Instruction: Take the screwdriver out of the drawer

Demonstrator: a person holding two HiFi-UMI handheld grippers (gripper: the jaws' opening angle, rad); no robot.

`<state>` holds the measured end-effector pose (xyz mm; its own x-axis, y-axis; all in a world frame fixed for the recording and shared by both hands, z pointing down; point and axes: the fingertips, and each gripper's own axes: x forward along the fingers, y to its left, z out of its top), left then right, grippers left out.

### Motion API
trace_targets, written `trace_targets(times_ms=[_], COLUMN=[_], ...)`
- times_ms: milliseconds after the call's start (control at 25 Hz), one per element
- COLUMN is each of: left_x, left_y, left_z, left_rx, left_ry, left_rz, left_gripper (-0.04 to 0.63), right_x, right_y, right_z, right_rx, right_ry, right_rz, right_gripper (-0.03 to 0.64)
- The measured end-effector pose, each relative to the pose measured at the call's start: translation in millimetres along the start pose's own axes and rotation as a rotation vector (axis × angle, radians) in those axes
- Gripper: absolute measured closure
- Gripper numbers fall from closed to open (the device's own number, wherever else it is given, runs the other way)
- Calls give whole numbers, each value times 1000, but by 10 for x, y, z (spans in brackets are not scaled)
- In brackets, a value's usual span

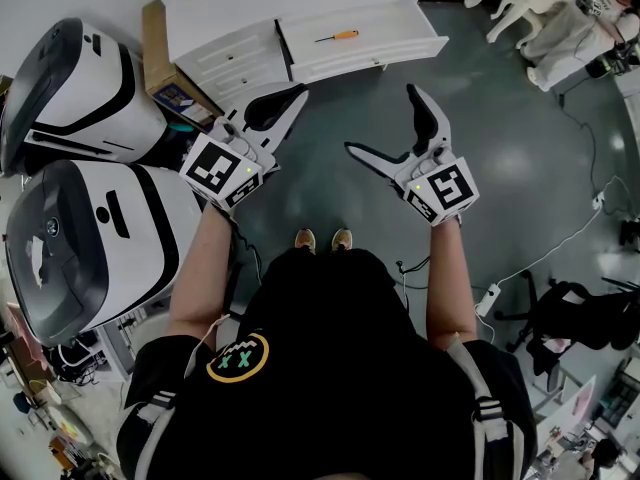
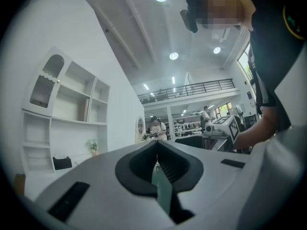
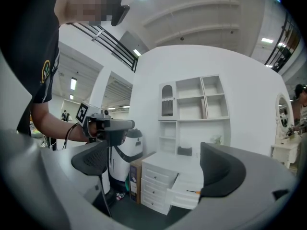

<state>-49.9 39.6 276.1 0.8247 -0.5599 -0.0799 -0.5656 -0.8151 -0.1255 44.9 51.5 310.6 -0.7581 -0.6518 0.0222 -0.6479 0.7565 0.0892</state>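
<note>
Head view, looking down: the person in the black t-shirt (image 1: 330, 348) is standing on the dark grey floor (image 1: 500, 148) with a gripper in each hand. Both are held out level toward a white chest of drawers (image 1: 235, 58).

The slim screwdriver with the orange handle (image 1: 338, 36) is lying in the pulled-out white drawer (image 1: 400, 26) on the chest's right side, well apart from both grippers.

The right gripper (image 1: 382, 118) has its jaws spread wide with nothing between them. In the right gripper view you can see the chest and the open drawer framed in the gap, and the screwdriver shows right at the edge of the right-hand jaw.

The left gripper (image 1: 298, 93) has its jaws pressed together and is carrying nothing. The left gripper view backs that up, with the two jaws meeting in a point.

Off to the person's left there are two big rounded white-and-black machines (image 1: 90, 238). A brown cardboard box (image 1: 155, 43) sits between the upper one and the chest.
</note>
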Motion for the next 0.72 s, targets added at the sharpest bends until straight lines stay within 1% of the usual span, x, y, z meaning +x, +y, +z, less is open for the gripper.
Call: trace_targets(times_ms=[240, 520, 720], left_x=[55, 231, 385], left_y=[12, -47, -110], left_z=[-9, -17, -32], left_rx=[-10, -2, -1], left_ry=[-1, 8, 12], left_rz=[27, 33, 66], left_gripper=[575, 575, 575], right_x=[-9, -96, -206], right_y=[-56, -214, -360], right_z=[-38, -56, -100], right_rx=[-13, -21, -27], right_ry=[9, 5, 5], right_rz=[9, 26, 42], right_gripper=[34, 34, 34])
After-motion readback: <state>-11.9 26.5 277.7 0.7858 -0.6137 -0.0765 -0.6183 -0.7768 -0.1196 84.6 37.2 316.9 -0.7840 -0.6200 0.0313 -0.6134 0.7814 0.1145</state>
